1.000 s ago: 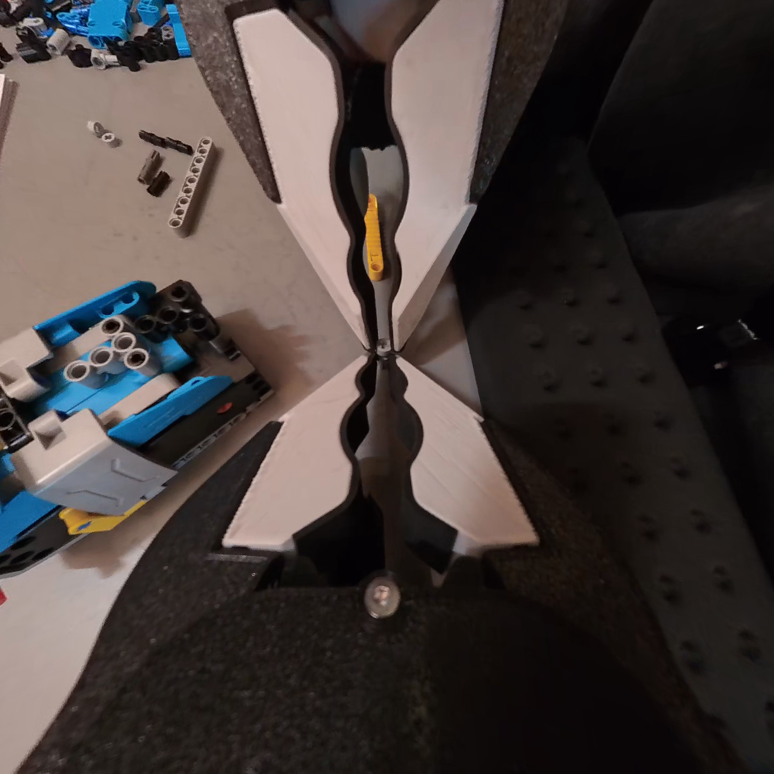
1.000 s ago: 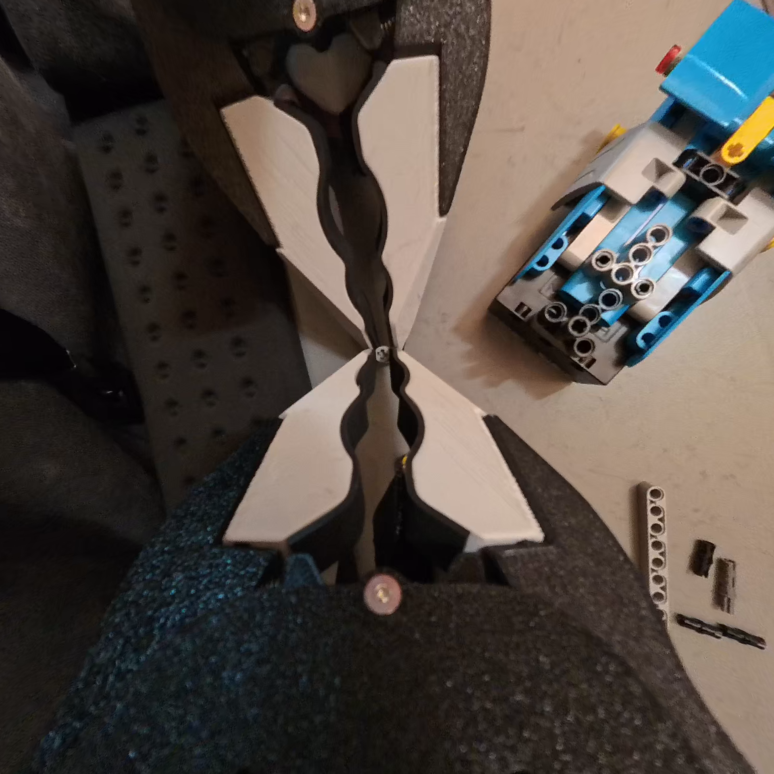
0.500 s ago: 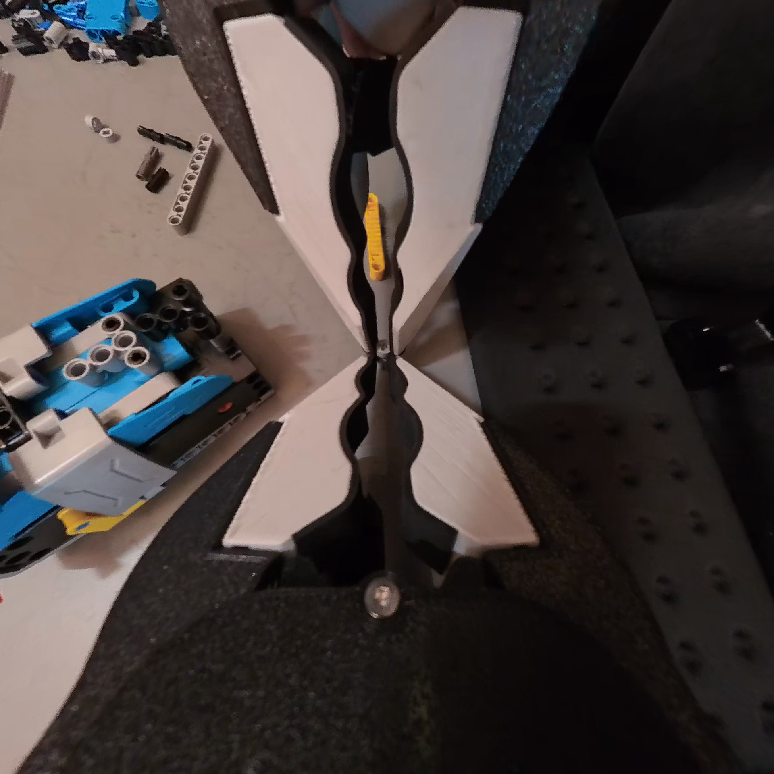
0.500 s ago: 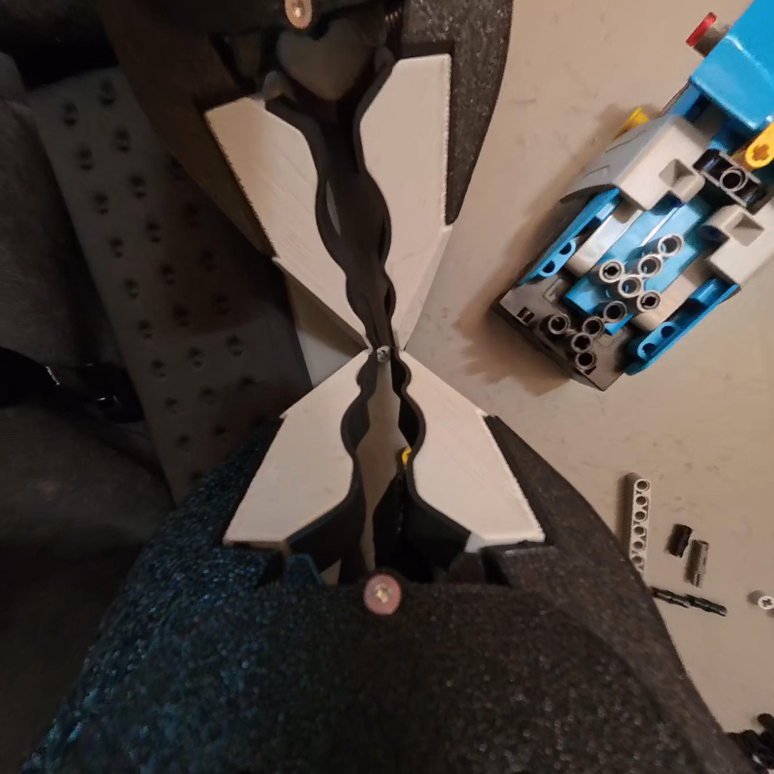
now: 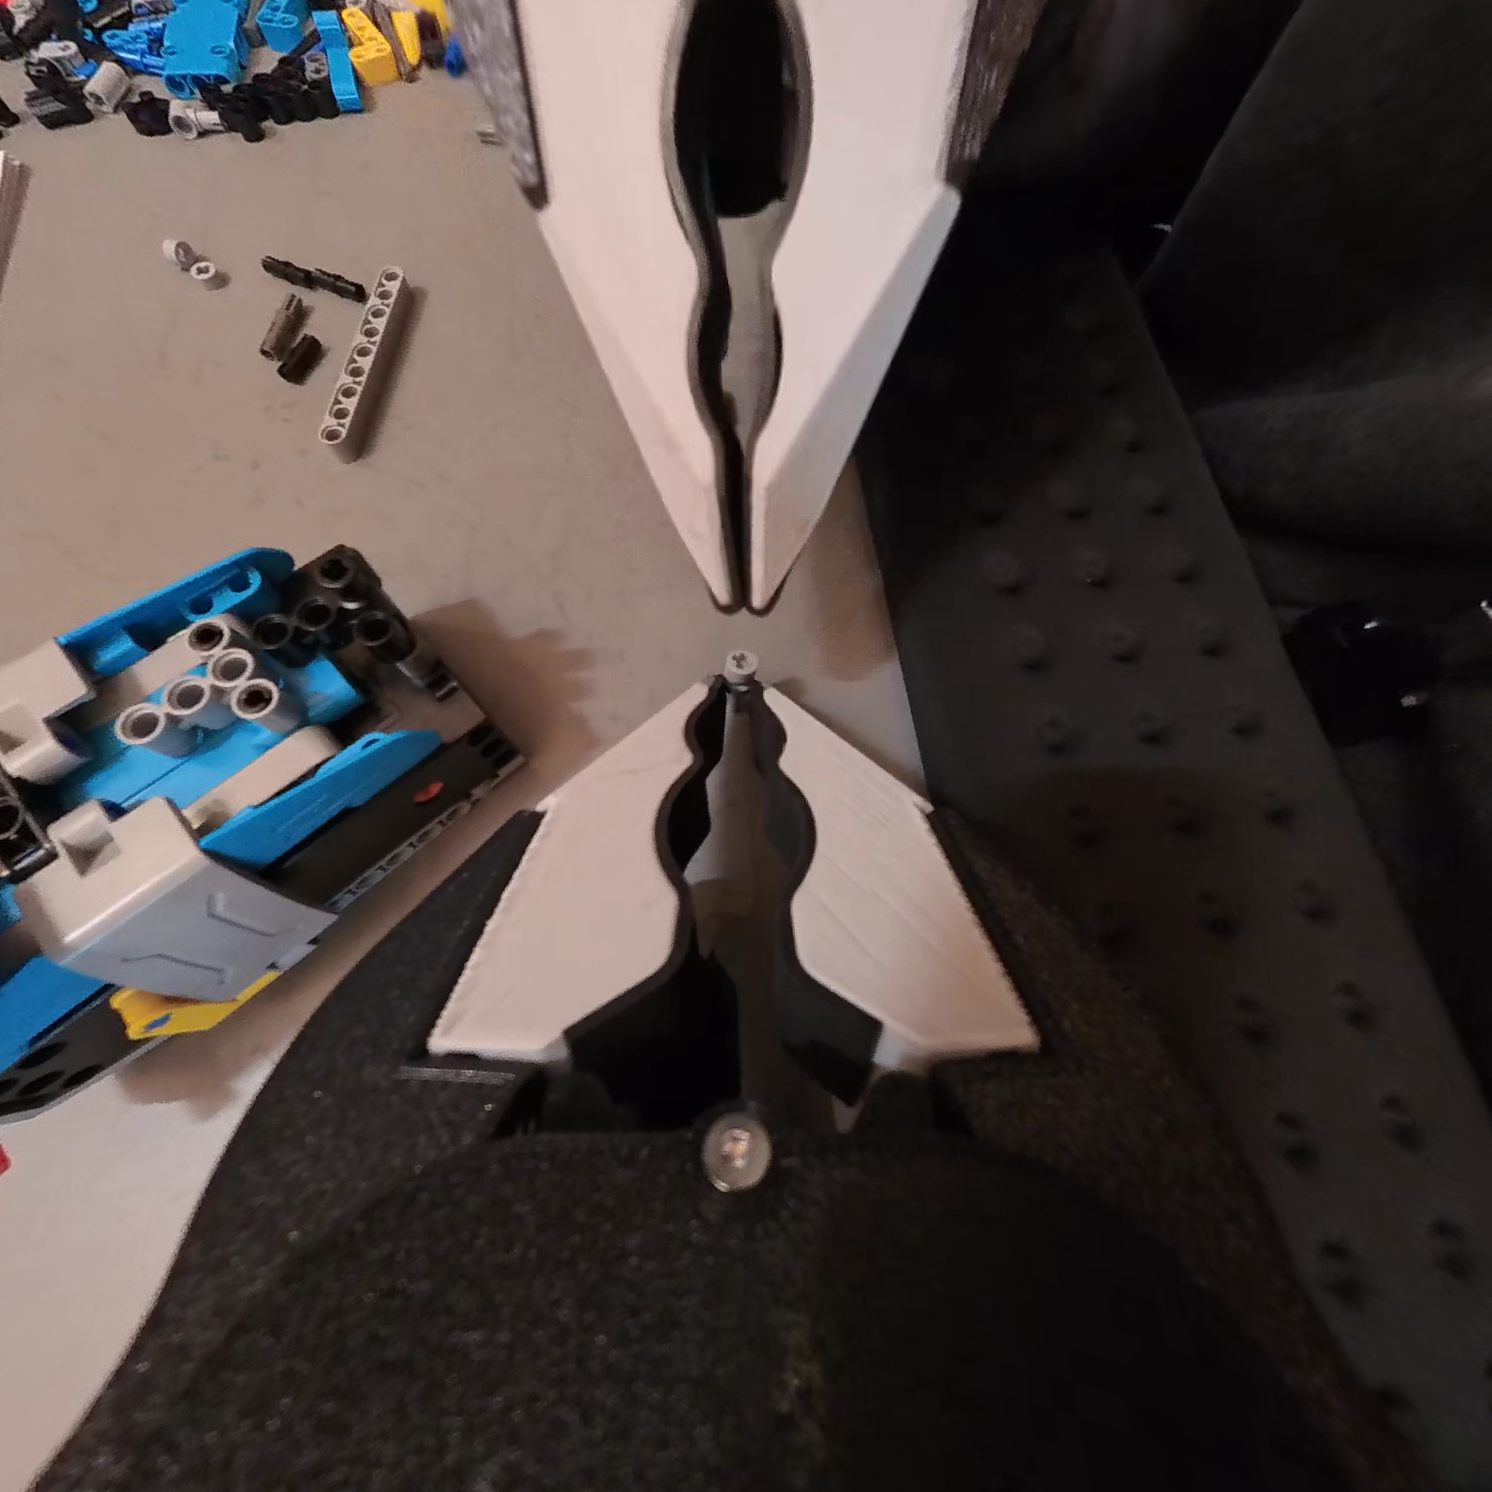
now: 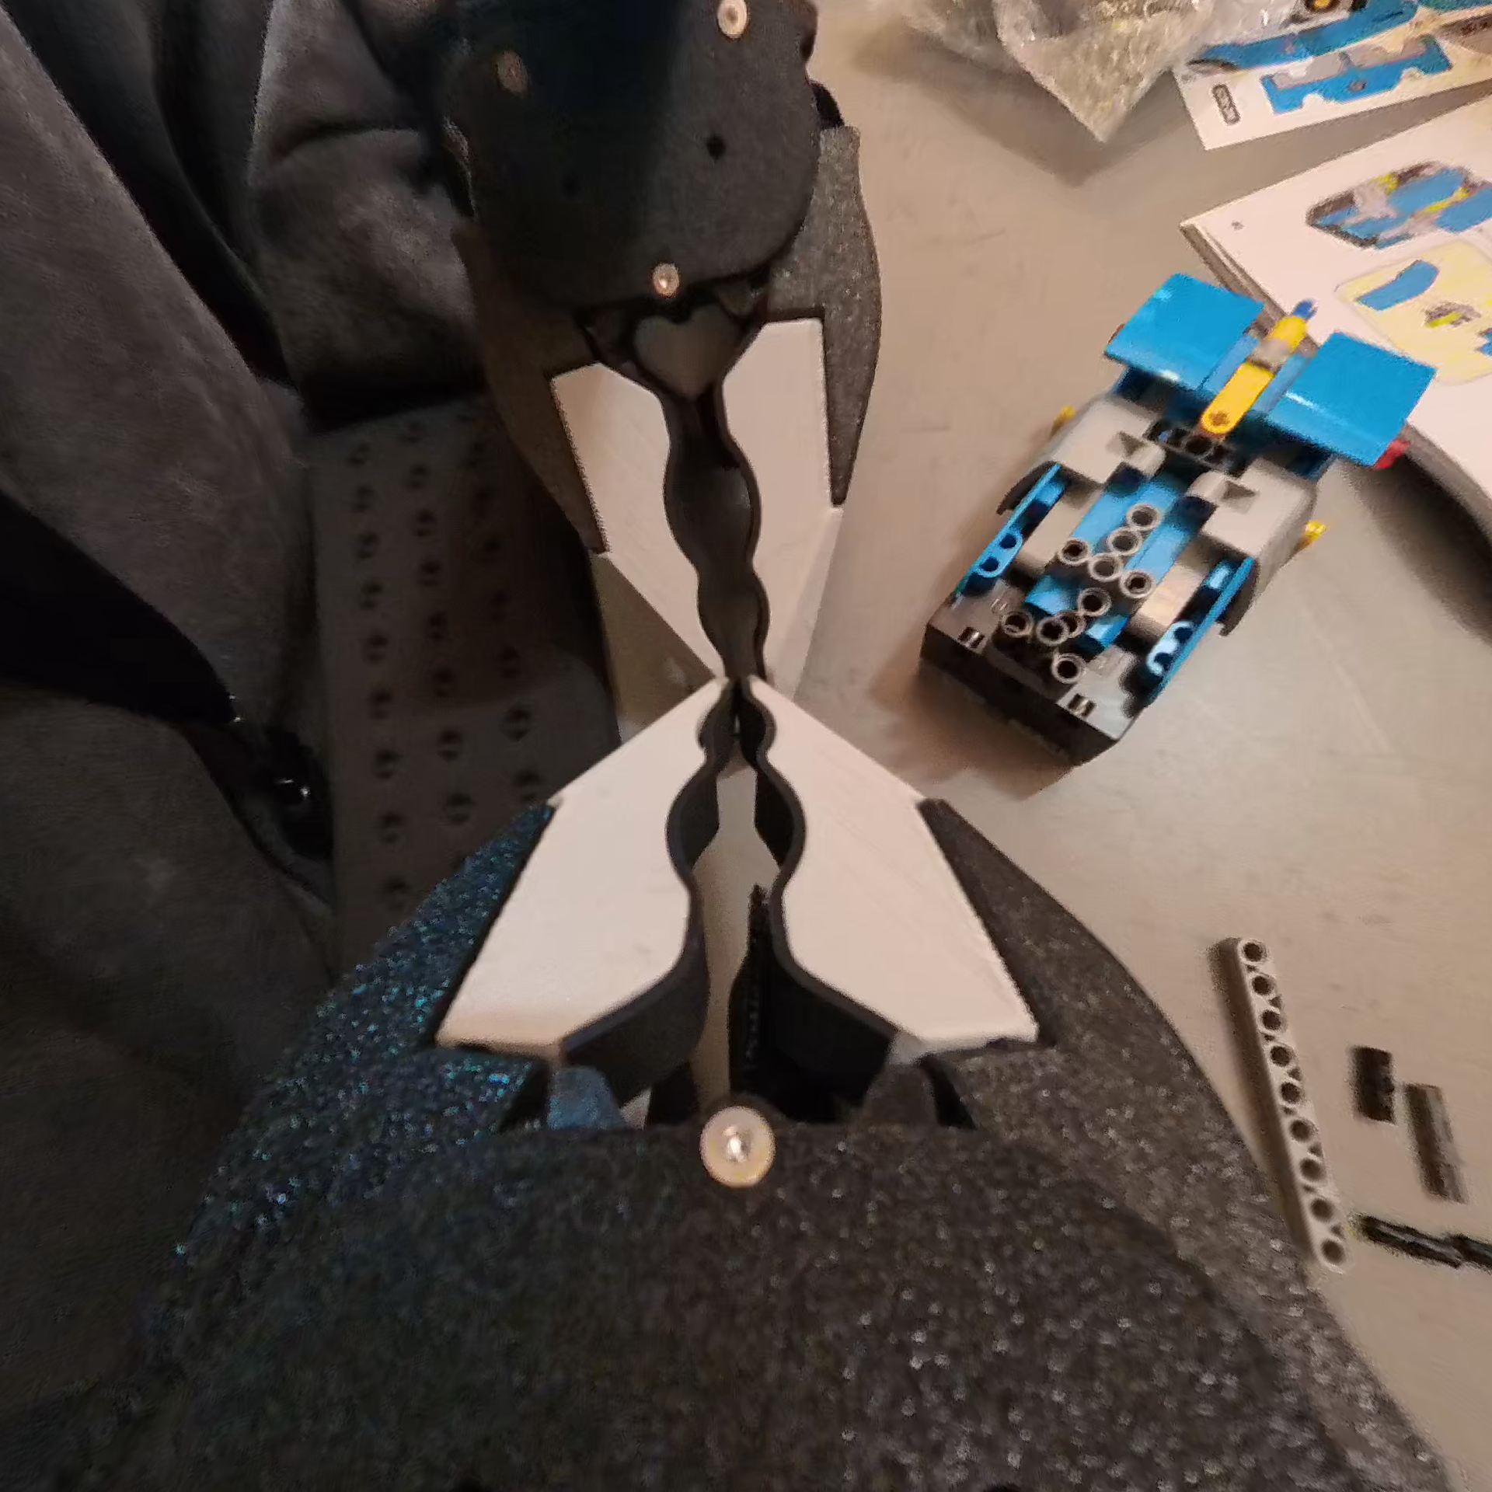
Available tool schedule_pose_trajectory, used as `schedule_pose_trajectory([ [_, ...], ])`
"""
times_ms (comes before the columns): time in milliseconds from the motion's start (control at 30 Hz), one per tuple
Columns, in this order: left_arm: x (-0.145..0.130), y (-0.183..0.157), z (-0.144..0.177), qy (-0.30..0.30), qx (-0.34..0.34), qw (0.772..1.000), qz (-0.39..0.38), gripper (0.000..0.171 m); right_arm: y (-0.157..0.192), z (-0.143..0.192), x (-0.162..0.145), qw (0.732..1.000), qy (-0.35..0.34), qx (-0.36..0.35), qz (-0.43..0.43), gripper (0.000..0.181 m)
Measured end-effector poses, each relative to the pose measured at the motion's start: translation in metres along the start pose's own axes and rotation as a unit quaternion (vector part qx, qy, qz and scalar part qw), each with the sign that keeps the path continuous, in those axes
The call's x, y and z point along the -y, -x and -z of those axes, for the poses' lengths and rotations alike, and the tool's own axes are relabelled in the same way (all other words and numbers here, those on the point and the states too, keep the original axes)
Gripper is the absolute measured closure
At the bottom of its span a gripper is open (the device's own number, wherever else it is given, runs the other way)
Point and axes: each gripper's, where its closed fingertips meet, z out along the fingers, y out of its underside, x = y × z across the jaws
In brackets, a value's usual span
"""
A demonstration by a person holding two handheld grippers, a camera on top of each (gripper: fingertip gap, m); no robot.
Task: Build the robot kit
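My left gripper (image 5: 736, 686) is shut on a small grey pin (image 5: 739, 664) that sticks out past its tips. My right gripper (image 5: 741, 601) points tip to tip at it from above, shut, with a small gap to the pin. In the right wrist view my right gripper (image 6: 739, 694) is shut with nothing visible between its tips. There the left gripper (image 6: 739, 666) appears to meet it and the pin is hidden. Both hover over the table edge (image 5: 840, 565), right of a blue and grey brick car model (image 5: 186, 775).
The car model (image 6: 1154, 565) lies on the beige table. A long grey holed beam (image 5: 363, 363) and small black pins (image 5: 291, 347) lie nearby. A pile of loose pieces (image 5: 226, 56) is at the back. Instruction sheets (image 6: 1372, 266) lie beyond the car. A dark studded seat (image 5: 1130, 727) borders the table.
The right gripper has drawn back from the left gripper's tips, and the grey pin stays in the left. A yellow piece seen through the right gripper's jaws no longer shows.
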Motion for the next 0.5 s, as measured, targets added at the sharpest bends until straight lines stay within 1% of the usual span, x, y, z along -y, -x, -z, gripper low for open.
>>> schedule_pose_trajectory([
  [67, 0.000, 0.000, 0.000, 0.000, -0.001, 1.000, 0.001, 0.167, -0.004, -0.005, -0.006, 1.000, 0.005, -0.018, 0.006, 0.181],
  [133, 0.000, 0.000, 0.000, 0.000, -0.001, 1.000, 0.001, 0.167, 0.000, -0.011, -0.008, 1.000, 0.007, -0.009, 0.006, 0.181],
  [167, 0.000, 0.000, 0.000, 0.000, -0.001, 1.000, 0.001, 0.167, -0.001, -0.016, -0.015, 1.000, 0.026, -0.013, 0.005, 0.181],
  [233, 0.000, 0.001, 0.000, 0.000, 0.000, 1.000, 0.006, 0.167, -0.002, -0.020, -0.016, 0.999, 0.027, -0.021, 0.010, 0.181],
  [333, -0.001, 0.002, 0.000, 0.002, 0.002, 1.000, 0.008, 0.168, -0.003, -0.020, -0.017, 0.999, 0.046, -0.024, 0.005, 0.181],
  [367, -0.004, 0.000, -0.002, 0.014, -0.002, 1.000, 0.005, 0.171, -0.011, -0.026, -0.020, 0.998, 0.060, -0.028, -0.001, 0.181],
  [400, -0.008, -0.003, -0.006, 0.030, -0.002, 0.999, -0.009, 0.171, -0.019, -0.027, -0.023, 0.995, 0.086, -0.042, -0.005, 0.181],
  [433, -0.009, -0.003, -0.007, 0.036, 0.006, 0.999, -0.025, 0.171, -0.017, -0.026, -0.041, 0.995, 0.092, -0.034, -0.024, 0.181],
  [467, -0.009, 0.000, -0.007, 0.035, 0.019, 0.999, -0.025, 0.171, -0.012, -0.024, -0.044, 0.995, 0.100, -0.017, -0.024, 0.181],
  [500, -0.009, 0.003, -0.006, 0.033, 0.024, 0.999, -0.016, 0.171, -0.010, -0.015, -0.027, 0.998, 0.061, -0.018, -0.006, 0.181],
])
